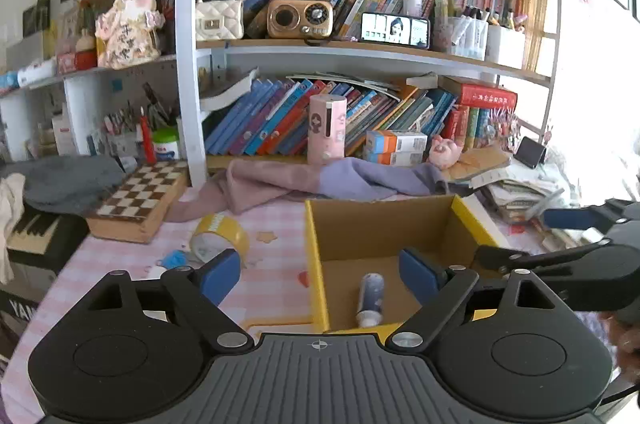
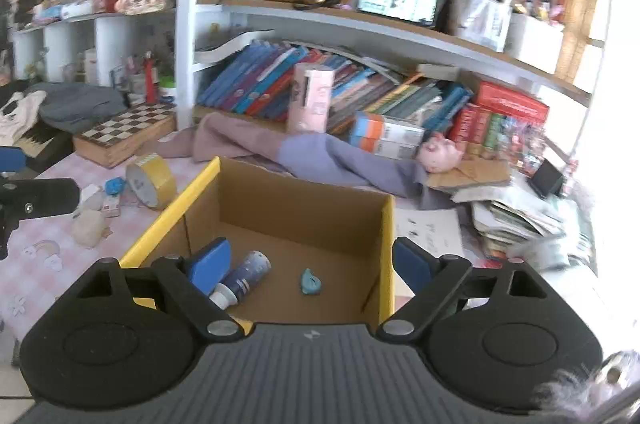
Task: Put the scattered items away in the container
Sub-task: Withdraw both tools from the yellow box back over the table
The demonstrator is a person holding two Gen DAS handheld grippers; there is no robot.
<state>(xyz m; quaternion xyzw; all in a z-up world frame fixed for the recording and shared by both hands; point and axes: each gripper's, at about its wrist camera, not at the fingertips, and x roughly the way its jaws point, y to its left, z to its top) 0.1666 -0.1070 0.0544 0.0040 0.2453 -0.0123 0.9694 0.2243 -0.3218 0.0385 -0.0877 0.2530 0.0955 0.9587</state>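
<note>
An open cardboard box with yellow edges stands on the pink checked tablecloth. A blue bottle with a white cap lies on its floor. In the right wrist view the box holds that bottle and a small teal piece. My left gripper is open over the box's left wall, nothing between its fingers. My right gripper is open above the box's inside, also empty. To the left of the box lie a yellow tape roll, a small blue item, a white lump and a small pink packet.
A chessboard case sits at the left. A purple cloth lies behind the box, in front of a full bookshelf with a pink cylinder. A stack of papers fills the right side.
</note>
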